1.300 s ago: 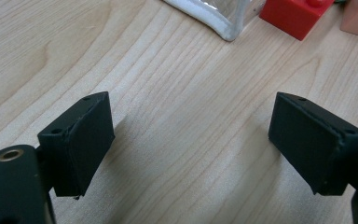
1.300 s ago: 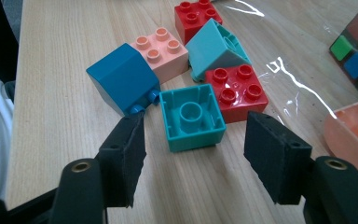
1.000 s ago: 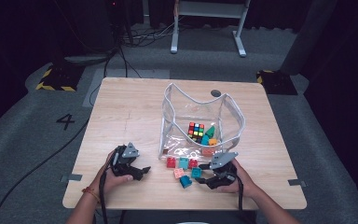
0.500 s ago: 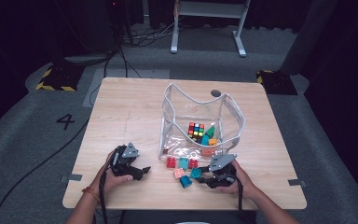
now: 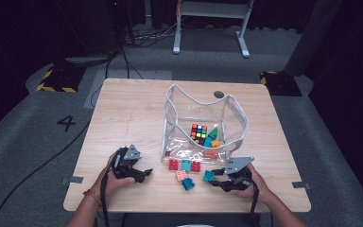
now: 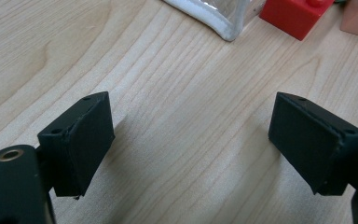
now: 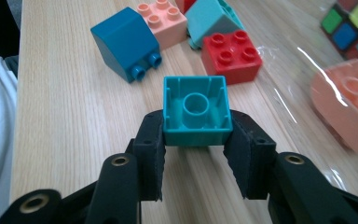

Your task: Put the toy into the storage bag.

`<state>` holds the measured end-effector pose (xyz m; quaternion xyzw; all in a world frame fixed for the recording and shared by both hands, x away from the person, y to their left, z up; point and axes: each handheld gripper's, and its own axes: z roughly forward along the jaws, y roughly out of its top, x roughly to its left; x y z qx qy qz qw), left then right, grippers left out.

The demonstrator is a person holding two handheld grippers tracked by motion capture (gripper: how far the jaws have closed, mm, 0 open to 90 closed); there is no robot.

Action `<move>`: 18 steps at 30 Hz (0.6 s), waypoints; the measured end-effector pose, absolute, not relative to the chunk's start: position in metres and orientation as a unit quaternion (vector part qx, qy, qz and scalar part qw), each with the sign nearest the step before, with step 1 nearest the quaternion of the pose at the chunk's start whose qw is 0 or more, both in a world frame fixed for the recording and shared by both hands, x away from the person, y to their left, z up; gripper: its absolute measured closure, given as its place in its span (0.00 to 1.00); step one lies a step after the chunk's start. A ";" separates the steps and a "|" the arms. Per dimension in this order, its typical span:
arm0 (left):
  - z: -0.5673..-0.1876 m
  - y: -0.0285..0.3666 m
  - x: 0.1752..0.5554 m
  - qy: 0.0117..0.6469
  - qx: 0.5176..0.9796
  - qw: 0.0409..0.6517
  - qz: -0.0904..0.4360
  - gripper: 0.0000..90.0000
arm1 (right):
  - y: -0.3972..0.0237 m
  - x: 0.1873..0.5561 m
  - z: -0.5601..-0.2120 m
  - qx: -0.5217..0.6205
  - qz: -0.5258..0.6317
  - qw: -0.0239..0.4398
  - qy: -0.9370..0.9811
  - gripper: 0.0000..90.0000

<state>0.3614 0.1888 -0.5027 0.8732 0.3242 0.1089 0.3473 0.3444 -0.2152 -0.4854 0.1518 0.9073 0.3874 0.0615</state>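
The right hand-held gripper (image 7: 196, 163) has just been closing, and the pads now pinch a small teal plastic building brick (image 7: 196, 111) by its two side walls — a sensible hold, since the flat sides give the pads something square to press on. The brick sits turned over toward the camera, its hollow underside and round inner tube showing, clean bright teal with sharp edges. In the high view it is at the front of the light wooden desk (image 5: 132, 109), just right of the loose bricks, apart from the clear plastic pouch (image 5: 203, 118) beyond. That pouch stands open-mouthed with a multicoloured puzzle cube (image 5: 198, 133) inside — likely where the brick goes. Nearby lie a dark blue sloped brick (image 7: 127, 43), a red studded brick (image 7: 232, 55) and a pale pink brick (image 7: 163, 21). The left hand-held gripper (image 6: 191, 144) rests on bare wood, jaws apart, holding nothing — seemingly waiting.
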 end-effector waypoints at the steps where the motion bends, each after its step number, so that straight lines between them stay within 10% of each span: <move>1: -0.503 0.189 0.361 0.325 0.873 0.348 0.109 0.16 | -0.219 0.346 -0.484 0.147 0.396 0.065 0.904 0.66; 18: -0.503 0.189 0.361 0.324 0.873 0.348 0.109 0.16 | -0.316 0.359 -0.463 0.250 0.424 0.140 0.859 0.66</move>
